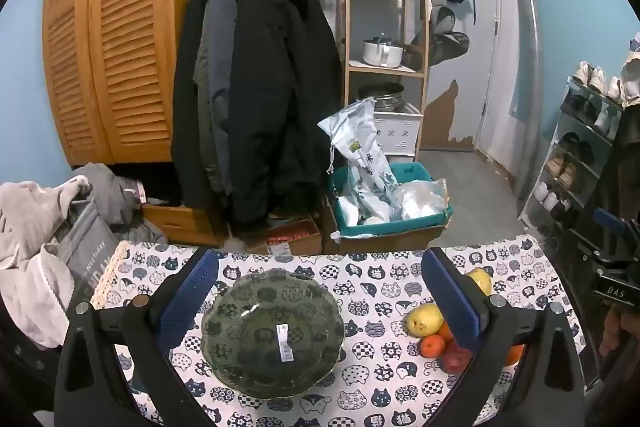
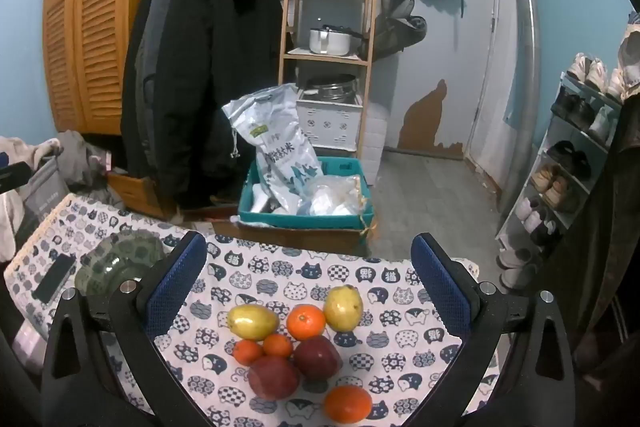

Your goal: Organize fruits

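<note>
A clear green-tinted glass bowl (image 1: 273,333) with a white label sits empty on the cat-print tablecloth (image 1: 372,291), between the fingers of my open left gripper (image 1: 318,281). It also shows in the right wrist view (image 2: 120,265) at the left. A cluster of fruit lies between the fingers of my open right gripper (image 2: 310,267): two yellow pears (image 2: 252,321) (image 2: 343,308), several oranges (image 2: 306,321) and two red apples (image 2: 316,357) (image 2: 273,377). In the left wrist view the fruit (image 1: 425,319) lies to the bowl's right, partly behind the right finger.
A black phone (image 2: 54,277) lies on the table left of the bowl. Beyond the table's far edge stand a teal crate with bags (image 2: 306,195), hanging coats (image 1: 256,87), a wooden shelf (image 1: 384,39) and a shoe rack (image 2: 568,163). Grey clothes (image 1: 36,247) are piled at the left.
</note>
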Tool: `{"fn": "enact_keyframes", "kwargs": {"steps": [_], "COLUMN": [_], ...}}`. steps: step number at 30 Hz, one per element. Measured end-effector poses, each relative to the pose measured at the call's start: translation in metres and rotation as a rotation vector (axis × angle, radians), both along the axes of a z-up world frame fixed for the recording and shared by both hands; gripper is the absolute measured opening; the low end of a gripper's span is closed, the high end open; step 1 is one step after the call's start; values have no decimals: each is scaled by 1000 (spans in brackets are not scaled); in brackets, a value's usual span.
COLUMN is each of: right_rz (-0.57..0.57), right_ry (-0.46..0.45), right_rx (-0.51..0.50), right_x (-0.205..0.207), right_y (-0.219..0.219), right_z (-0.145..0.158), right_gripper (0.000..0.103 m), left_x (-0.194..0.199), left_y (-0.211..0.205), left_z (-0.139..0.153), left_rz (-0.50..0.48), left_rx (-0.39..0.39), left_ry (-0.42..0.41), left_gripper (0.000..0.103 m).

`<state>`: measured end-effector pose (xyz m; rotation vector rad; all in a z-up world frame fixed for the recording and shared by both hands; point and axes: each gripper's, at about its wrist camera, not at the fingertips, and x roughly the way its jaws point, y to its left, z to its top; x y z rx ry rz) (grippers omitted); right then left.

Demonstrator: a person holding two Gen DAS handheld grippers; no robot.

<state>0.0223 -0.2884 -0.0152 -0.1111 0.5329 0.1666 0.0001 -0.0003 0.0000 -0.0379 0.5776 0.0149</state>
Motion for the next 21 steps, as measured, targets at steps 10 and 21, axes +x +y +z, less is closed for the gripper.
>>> {"fn": "enact_keyframes", "kwargs": {"steps": [10,21], "right_rz": [0,-1], "right_ry": [-2,3], "right_rx": [0,5], "right_x": [-1,0], "right_y": [0,-2], "right_z": [0,1], "right_gripper": [100,100], "left_x": [1,-5], "left_y": [-4,0], "left_z": [8,5], "left_rz": [0,-10], "left_rx": [1,11], "left_ry": [-15,-36], "left_gripper": [102,102]}}
